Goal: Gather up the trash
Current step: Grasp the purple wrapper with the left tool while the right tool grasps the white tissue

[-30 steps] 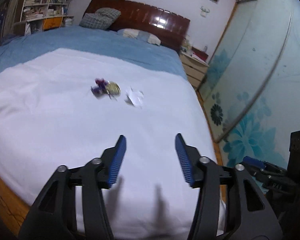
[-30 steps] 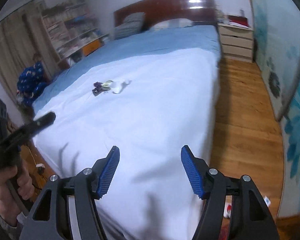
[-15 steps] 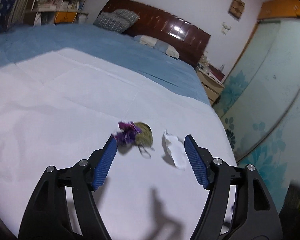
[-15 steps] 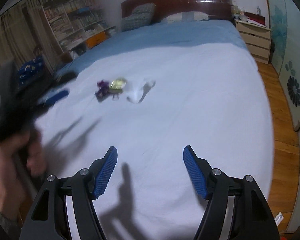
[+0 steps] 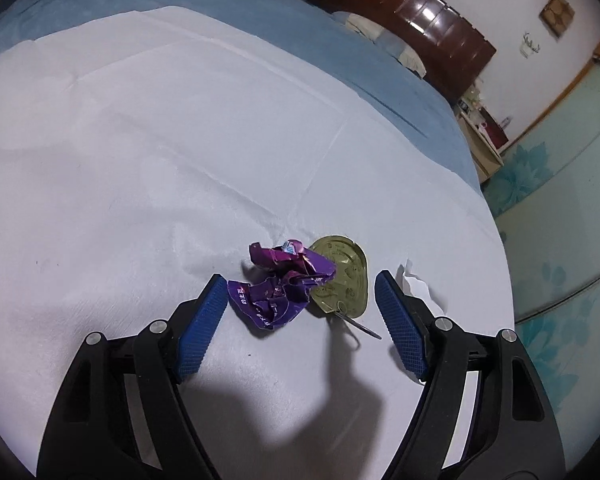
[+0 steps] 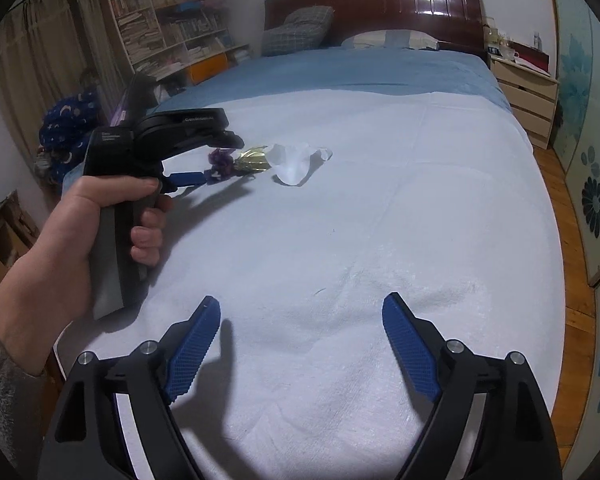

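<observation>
Where fingers gape on both hand-held grippers — crumpled purple wrapper (image 5: 284, 286), glossy, creased.

- Dim, cool indoor light; glare on the glossy headboard (image 6: 400, 4).
- Gripper shadows fall dark on the bed (image 5: 180, 140).
- Fisheye bends edges; corners vignette black.

Home bedroom; bed (image 6: 340, 220), headboard (image 6: 380, 4), bookshelves (image 6: 168, 32).
</observation>
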Demonstrator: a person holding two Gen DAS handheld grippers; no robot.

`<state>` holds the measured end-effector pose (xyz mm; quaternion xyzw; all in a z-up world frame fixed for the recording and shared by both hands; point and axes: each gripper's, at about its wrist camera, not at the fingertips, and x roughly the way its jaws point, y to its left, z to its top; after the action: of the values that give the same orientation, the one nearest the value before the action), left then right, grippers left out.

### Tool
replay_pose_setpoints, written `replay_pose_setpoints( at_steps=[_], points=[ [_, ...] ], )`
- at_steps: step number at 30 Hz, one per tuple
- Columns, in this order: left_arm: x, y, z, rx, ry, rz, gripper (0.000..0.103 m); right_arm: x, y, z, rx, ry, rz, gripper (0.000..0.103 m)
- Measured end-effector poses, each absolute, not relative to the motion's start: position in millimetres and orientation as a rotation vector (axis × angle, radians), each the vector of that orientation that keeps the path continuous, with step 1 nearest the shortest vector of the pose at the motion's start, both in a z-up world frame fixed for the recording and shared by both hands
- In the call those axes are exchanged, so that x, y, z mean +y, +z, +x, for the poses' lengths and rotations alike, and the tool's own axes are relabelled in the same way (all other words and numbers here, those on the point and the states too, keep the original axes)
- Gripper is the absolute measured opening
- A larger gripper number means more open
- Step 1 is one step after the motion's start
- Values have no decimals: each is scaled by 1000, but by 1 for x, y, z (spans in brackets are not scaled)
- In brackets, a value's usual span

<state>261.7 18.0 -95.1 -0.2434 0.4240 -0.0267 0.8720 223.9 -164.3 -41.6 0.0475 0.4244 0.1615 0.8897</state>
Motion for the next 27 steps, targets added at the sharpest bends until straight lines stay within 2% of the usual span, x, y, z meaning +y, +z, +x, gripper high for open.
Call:
replay_pose_setpoints(
  at_steps=[1, 3, 5, 6, 13, 20, 27],
  points=[
    [20, -94, 258, 876, -49, -517, 66, -164, -42, 223, 881, 335, 96, 83],
    [26, -97, 252, 881, -58, -539, 29, -163, -43, 223, 880, 336, 93, 84],
    [29, -99, 247, 889, -77, -551, 24, -164, -43, 223, 881, 335, 91, 84],
    [30, -97, 244, 888, -84, -546, 17, -164, -43, 223, 881, 334, 90, 84],
    [46, -76, 209, 815, -108, -564, 16, -169, -38, 238, 873, 329, 121, 82],
    [52, -68, 157, 811, -148, -576, 16, -140, -35, 328, 878, 303, 139, 82],
    [52, -70, 157, 828, -161, -580, 16, -100, -61, 399, 996, 272, 56, 73]
  ],
)
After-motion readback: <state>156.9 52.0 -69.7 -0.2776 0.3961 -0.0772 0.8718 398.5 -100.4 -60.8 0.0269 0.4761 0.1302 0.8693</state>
